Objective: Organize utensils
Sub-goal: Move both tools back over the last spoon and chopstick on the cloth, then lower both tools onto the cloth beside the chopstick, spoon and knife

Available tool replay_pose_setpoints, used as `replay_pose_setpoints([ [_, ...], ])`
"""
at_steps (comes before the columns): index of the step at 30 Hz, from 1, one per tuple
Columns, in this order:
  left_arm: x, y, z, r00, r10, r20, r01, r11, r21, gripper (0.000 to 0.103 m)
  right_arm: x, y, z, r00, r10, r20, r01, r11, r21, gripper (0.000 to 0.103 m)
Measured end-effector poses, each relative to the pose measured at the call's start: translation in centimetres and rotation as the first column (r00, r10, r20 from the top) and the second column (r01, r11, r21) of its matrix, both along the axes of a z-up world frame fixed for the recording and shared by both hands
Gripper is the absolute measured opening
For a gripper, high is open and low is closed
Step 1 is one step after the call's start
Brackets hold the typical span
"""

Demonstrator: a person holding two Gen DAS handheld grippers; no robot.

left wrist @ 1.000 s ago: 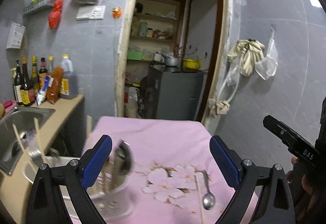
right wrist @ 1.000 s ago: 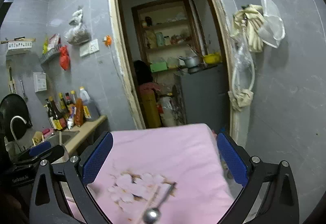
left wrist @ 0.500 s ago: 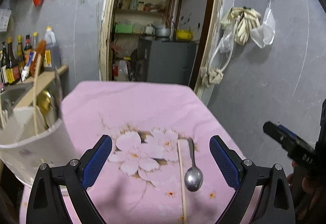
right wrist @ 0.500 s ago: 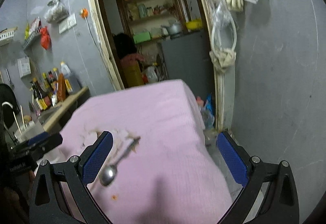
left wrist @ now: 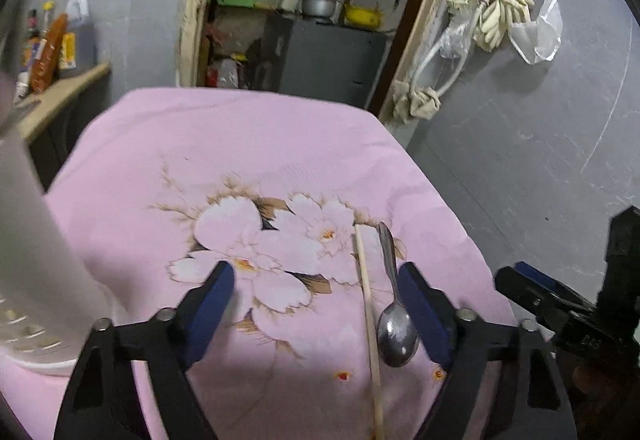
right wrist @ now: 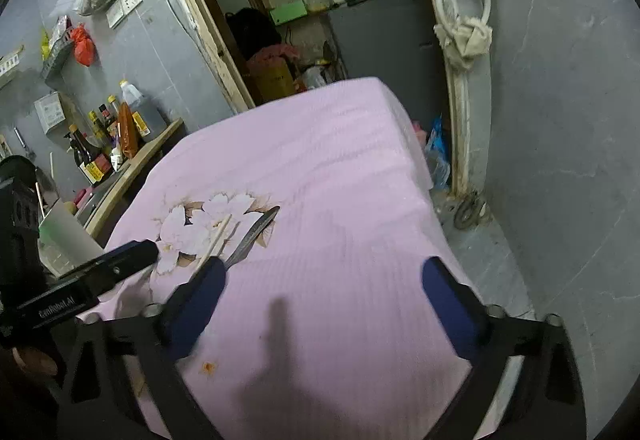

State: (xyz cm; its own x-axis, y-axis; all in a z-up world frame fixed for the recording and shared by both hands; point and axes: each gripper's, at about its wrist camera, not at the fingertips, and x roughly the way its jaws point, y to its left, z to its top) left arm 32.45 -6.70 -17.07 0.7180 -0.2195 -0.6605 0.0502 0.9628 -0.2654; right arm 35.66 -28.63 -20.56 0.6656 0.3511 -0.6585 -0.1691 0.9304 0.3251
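A metal spoon (left wrist: 394,324) and a wooden chopstick (left wrist: 368,304) lie side by side on the pink flowered cloth (left wrist: 240,144). My left gripper (left wrist: 316,304) is open and empty, low over the cloth, its right finger beside the spoon bowl. A white utensil holder (left wrist: 28,248) stands at the left edge. In the right wrist view the spoon (right wrist: 252,236) and chopstick (right wrist: 216,240) lie just beyond my right gripper's left finger; my right gripper (right wrist: 320,296) is open and empty. The holder (right wrist: 68,240) shows at the left, partly behind the left gripper.
A counter with sauce bottles (right wrist: 108,144) and a sink lies left of the table. A doorway with a grey cabinet (left wrist: 328,60) is behind it. The cloth's right edge (right wrist: 424,176) drops off toward the grey wall and floor.
Both grippers tilted down toward the cloth and moved closer to the spoon and chopstick. The left gripper moved right, away from the utensil holder. Both stayed open.
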Motion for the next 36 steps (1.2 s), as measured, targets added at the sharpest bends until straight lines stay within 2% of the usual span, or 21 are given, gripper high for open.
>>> replay_pose_setpoints([
  [2,0.7,-0.3,-0.5,0.999,-0.027,-0.019,0.027,1.0,-0.011,0.064,0.8,0.5,-0.9,0.999,0.017,-0.043,-0.017,1.0,0.007,0.07],
  [9,3.3,-1.5,-1.7,0.992,-0.089,-0.084,0.086,0.995,-0.042,0.039,1.4,0.9,-1.4,0.999,0.019,-0.046,-0.018,0.999,0.029,0.062],
  [14,4.6,-2.8,-2.2,0.981,-0.142,-0.128,0.14,0.99,-0.027,0.03,2.1,1.1,-1.5,0.998,0.037,-0.059,-0.034,0.998,0.044,0.051],
  [19,5.2,-3.4,-2.7,0.973,-0.168,-0.158,0.171,0.985,0.004,0.026,3.1,2.1,-1.8,0.992,0.099,-0.074,-0.093,0.992,0.08,0.051],
  [21,5.4,-3.4,-2.7,0.972,-0.172,-0.16,0.174,0.985,0.0,0.024,3.5,2.7,-2.0,0.988,0.13,-0.085,-0.121,0.988,0.094,0.047],
  [22,5.5,-3.2,-2.8,0.973,-0.167,-0.16,0.169,0.986,0.0,0.022,3.7,3.0,-2.1,0.985,0.146,-0.093,-0.137,0.986,0.1,0.043],
  [24,5.5,-2.6,-2.9,0.976,-0.147,-0.162,0.15,0.989,0.006,0.009,4.1,3.4,-2.2,0.981,0.17,-0.095,-0.159,0.981,0.112,0.039],
  [28,5.3,-1.6,-3.0,0.979,-0.127,-0.158,0.124,0.992,-0.027,0.009,4.7,4.4,-2.4,0.968,0.229,-0.105,-0.215,0.968,0.129,0.033],
  [31,4.9,-1.1,-2.5,0.985,-0.09,-0.149,0.091,0.996,-0.001,0.006,5.2,5.6,-2.6,0.944,0.308,-0.118,-0.287,0.944,0.165,0.033],
  [33,4.7,-0.3,-2.6,0.983,-0.048,-0.176,0.054,0.998,0.034,0.004,5.4,6.2,-2.6,0.931,0.344,-0.122,-0.321,0.931,0.171,0.033],
  [36,4.2,1.4,-2.7,0.982,-0.012,-0.19,0.011,1.0,-0.003,0.002,6.0,6.9,-2.7,0.919,0.372,-0.132,-0.345,0.919,0.193,0.033],
])
